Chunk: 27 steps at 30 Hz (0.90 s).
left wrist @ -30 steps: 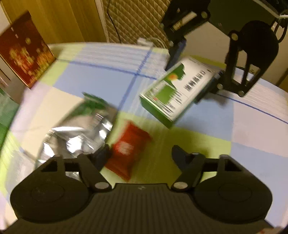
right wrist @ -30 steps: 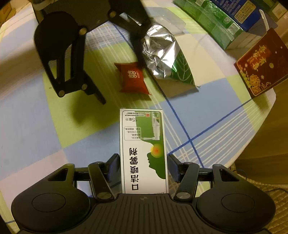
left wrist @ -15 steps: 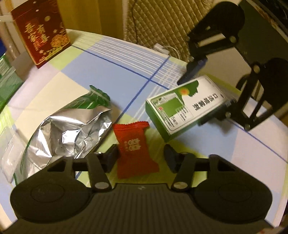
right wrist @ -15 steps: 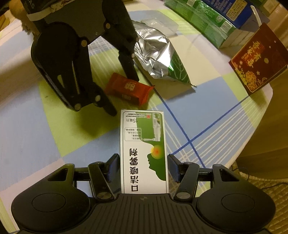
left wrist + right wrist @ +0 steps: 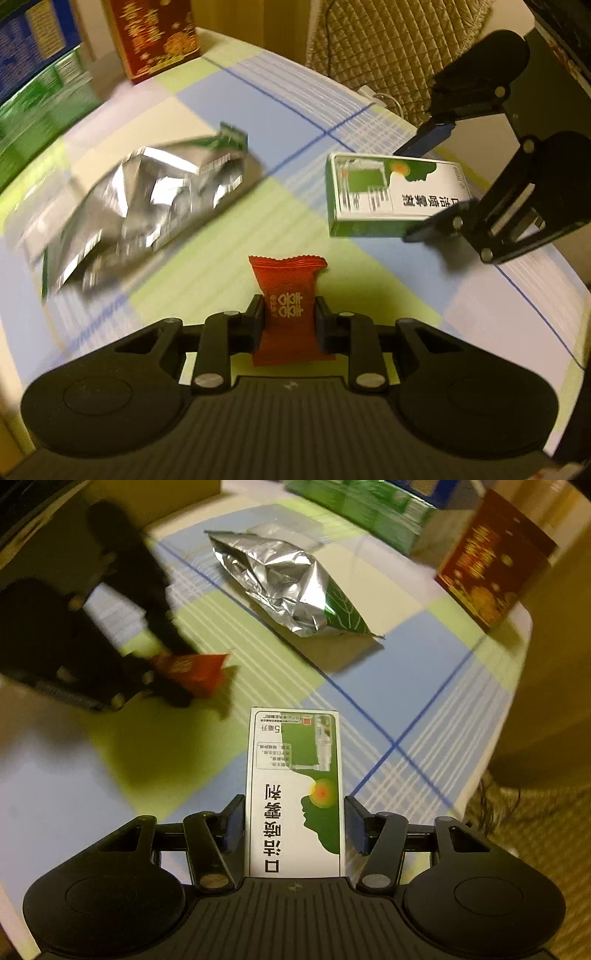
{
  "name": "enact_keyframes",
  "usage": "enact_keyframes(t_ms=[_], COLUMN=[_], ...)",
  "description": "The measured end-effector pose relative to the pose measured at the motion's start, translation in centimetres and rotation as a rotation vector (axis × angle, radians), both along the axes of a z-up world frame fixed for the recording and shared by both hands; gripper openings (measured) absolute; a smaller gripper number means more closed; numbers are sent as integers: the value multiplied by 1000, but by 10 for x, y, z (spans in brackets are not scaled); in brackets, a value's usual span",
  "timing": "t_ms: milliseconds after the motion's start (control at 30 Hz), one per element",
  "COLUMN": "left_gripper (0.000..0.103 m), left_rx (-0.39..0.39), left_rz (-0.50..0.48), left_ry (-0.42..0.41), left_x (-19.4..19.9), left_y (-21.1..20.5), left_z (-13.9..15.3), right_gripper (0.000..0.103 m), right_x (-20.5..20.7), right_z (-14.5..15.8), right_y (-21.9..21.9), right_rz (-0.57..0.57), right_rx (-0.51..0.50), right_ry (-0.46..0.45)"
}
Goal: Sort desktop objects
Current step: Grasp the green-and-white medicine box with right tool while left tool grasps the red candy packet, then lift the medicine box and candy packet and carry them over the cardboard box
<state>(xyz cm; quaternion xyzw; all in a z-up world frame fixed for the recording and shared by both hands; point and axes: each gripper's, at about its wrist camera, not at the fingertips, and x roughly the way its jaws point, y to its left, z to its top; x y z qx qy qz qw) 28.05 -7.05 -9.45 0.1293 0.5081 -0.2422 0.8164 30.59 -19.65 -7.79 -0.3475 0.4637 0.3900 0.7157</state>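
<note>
In the left wrist view my left gripper (image 5: 289, 325) is shut on a small red candy packet (image 5: 286, 291), which stands up between the fingers above the checked tablecloth. My right gripper (image 5: 294, 823) is shut on a green and white medicine box (image 5: 294, 786) that points forward between its fingers. The left wrist view shows that box (image 5: 391, 195) held off the table by the right gripper (image 5: 439, 177). The right wrist view shows the left gripper, blurred, with the red packet (image 5: 192, 668) at the left. A crumpled silver foil bag (image 5: 147, 192) (image 5: 284, 587) lies on the table.
A dark red gift box (image 5: 155, 33) (image 5: 491, 565) stands at the table's far edge, beside stacked green and blue cartons (image 5: 33, 85) (image 5: 369, 502). A quilted chair back (image 5: 388, 48) stands beyond the table. The table edge (image 5: 491, 716) drops off at right.
My left gripper has shut on the red candy packet, which lay loose on the cloth before, and lifted it upright. The right gripper keeps its hold on the medicine box.
</note>
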Motion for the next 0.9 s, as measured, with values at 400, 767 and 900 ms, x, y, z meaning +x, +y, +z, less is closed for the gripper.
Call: enact_keyframes(t_ms=[400,767,900], left_gripper=[22,22,22], left_rx=[-77,-95,-89], left_rz=[182,295,326], left_ry=[-46,-160,-189], left_x=[-103,-173,-192], left_y=[24,54,69], left_z=[36,86,99], right_gripper=[53,53,53], right_x=[-89,-162,-181], right_z=[29,77,92], right_y=[-2,20,33], right_rz=[-217,-226,-211], right_rx=[127,224,252], right_ry=[11,-47,-67])
